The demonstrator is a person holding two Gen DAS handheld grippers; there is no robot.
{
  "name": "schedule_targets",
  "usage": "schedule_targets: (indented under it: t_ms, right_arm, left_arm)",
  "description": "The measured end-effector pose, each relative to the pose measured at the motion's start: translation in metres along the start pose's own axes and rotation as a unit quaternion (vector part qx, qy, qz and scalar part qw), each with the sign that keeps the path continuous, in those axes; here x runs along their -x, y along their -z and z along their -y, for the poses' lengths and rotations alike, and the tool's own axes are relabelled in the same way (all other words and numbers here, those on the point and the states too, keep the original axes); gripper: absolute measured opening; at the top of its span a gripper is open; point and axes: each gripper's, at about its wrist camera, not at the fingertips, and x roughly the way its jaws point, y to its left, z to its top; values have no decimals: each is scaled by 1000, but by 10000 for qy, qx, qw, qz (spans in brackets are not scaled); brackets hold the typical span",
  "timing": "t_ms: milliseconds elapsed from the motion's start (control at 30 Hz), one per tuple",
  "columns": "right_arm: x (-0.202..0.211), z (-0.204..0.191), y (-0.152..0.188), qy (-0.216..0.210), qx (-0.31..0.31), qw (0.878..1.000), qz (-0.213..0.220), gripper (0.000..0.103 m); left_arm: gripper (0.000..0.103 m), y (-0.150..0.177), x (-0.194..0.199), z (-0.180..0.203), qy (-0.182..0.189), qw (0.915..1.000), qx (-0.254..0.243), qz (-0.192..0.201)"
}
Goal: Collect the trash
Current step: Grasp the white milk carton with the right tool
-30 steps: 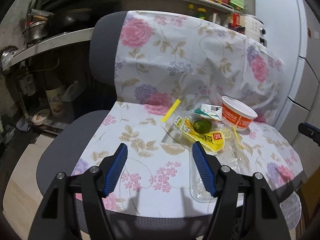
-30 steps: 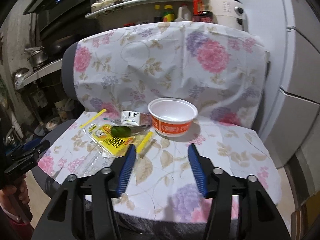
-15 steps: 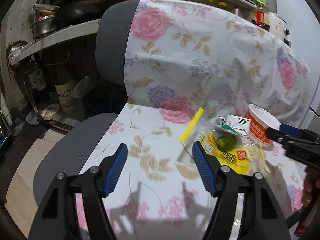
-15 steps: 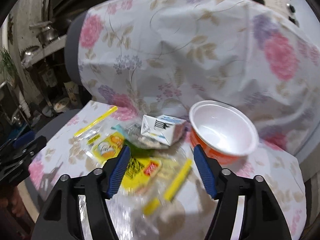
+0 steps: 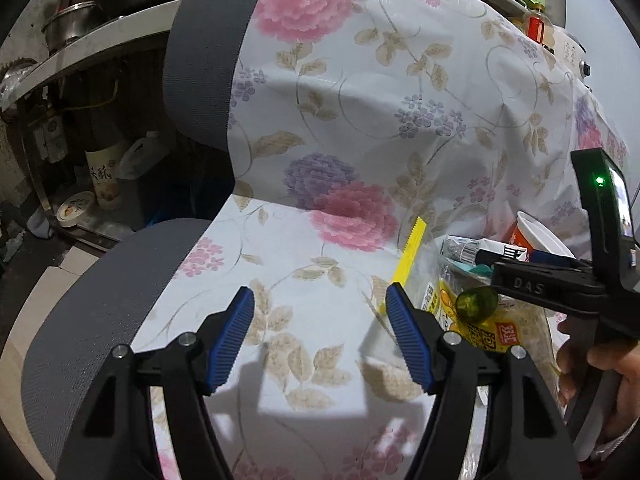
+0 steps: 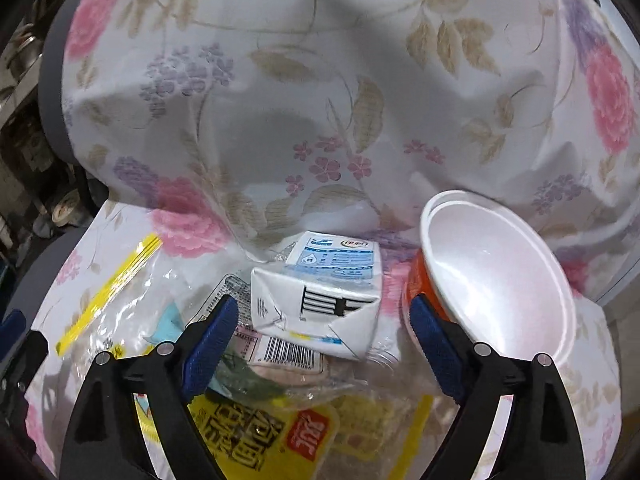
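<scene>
Presently, items and hazards as they lie:

- Right gripper (image 6: pixel 320 340): jaws opening, already wide, holding nothing. The crushed milk carton (image 6: pixel 316 308) sits between the pads, mid-frame in the right wrist view, touched by neither.
- Milk carton: dented, white and pale blue, lying atop the clear zip bag (image 6: pixel 120 300) and its contents. Risk: it is light and already collapsed, so a closing grip may flatten it further or squirt it out sideways.
- Noodle bowl (image 6: pixel 496 280): white inside, orange outside, tilted, right of centre. The right-hand pad is just beside its wall. Risk: a nudge from that pad could roll or tip it off the seat edge.
- Zip bag, with yellow strip: spread across the lower left of the right wrist view. Risk: pads that dip too low may pinch the film with the carton and drag the whole pile.
- Yellow wrapper (image 6: pixel 256 432) and green lime (image 5: pixel 476 304): in the bag under the carton; the lime could roll loose if the pile shifts.
- Left gripper (image 5: pixel 320 336): jaws well apart and empty, over bare floral cover (image 5: pixel 320 240), lower centre of the left wrist view, left of the trash. Risk: crowding the right gripper, seen at the right edge.
- Floral cover: loose, creased over the chair (image 5: pixel 100 300); it may slide and carry the trash along.
</scene>
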Motion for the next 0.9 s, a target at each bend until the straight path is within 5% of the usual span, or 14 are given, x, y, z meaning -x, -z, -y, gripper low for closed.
schedule_targets:
  t_ms: [400, 667, 900]
  right_arm:
    - [-17, -5, -22, -302, -589, 9972, -340, 88]
    - [-29, -17, -18, 113, -136, 9986, -501, 80]
    - [13, -13, -21, -270, -116, 9995, 109, 76]
  left_arm:
    - [67, -3, 7, 2, 54, 9999, 47, 81]
    - [67, -1, 14, 7, 16, 10000, 1, 98]
    - [67, 0, 35, 7, -67, 9998, 9, 195]
